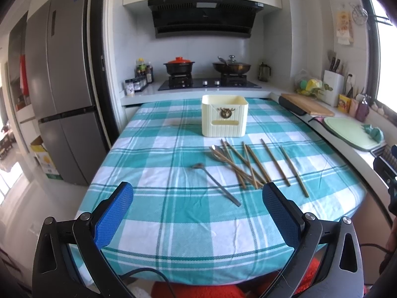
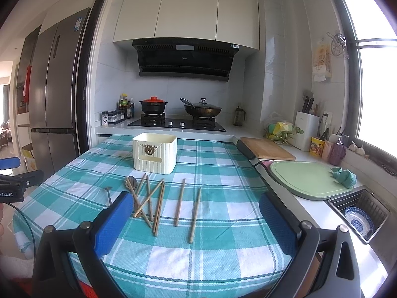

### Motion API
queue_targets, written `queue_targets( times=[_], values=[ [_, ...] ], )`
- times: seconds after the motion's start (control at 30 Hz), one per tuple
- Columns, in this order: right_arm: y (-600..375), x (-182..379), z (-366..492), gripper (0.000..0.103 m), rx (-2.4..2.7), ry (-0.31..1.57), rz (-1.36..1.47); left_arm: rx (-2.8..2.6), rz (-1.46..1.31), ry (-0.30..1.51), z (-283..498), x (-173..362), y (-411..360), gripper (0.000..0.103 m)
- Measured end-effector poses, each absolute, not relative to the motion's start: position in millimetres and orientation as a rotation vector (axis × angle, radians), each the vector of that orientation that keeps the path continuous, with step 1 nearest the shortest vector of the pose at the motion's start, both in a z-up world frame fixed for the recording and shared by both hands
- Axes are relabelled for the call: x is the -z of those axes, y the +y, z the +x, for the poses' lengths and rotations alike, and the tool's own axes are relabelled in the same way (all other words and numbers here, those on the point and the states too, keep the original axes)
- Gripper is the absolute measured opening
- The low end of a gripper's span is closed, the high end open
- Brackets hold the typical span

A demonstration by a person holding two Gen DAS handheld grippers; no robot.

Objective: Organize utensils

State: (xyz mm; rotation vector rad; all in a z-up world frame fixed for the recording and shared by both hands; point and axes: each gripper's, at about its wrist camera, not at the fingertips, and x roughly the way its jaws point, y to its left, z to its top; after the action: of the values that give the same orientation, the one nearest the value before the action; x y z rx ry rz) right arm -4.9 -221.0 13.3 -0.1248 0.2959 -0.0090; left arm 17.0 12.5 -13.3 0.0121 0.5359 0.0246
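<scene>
The right wrist view alone takes in the sink basket with a blue-patterned dish past the desk's right edge, and a corner of the left claw's body at the far left of the frame; the left wrist view alone shows the whole of the long-handled spoon, its handle running toward the desk's near edge, and a sliver of the right claw's body at the right border; in the right wrist view that same spoon is half covered by the claw's left finger, only its bowl end showing.

The chopsticks lie in a loose, partly crossed bundle on the checked cloth, with two singles apart toward the right edge; a second spoon sits under the crossed sticks, and how many sticks overlap it is hard to make out; the emblem on the cream holder is too small to read.

The holder stands upright toward the desk's far edge, the utensils just in front of it; the left claw is spread wide with nothing between its fingers, above the near edge, the sticks just ahead and to its right; the right claw is likewise spread wide and empty, the two single sticks lying between its fingers in the view.
</scene>
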Motion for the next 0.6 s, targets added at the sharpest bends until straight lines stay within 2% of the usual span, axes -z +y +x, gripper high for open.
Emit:
queue_targets(
  times=[0.6],
  values=[
    [-223.0,-11.3,-1.7,0.103,0.017,0.301,-0.124,-0.024,0.012,0.553,19.3,16.8,12.7,0.103]
  ],
)
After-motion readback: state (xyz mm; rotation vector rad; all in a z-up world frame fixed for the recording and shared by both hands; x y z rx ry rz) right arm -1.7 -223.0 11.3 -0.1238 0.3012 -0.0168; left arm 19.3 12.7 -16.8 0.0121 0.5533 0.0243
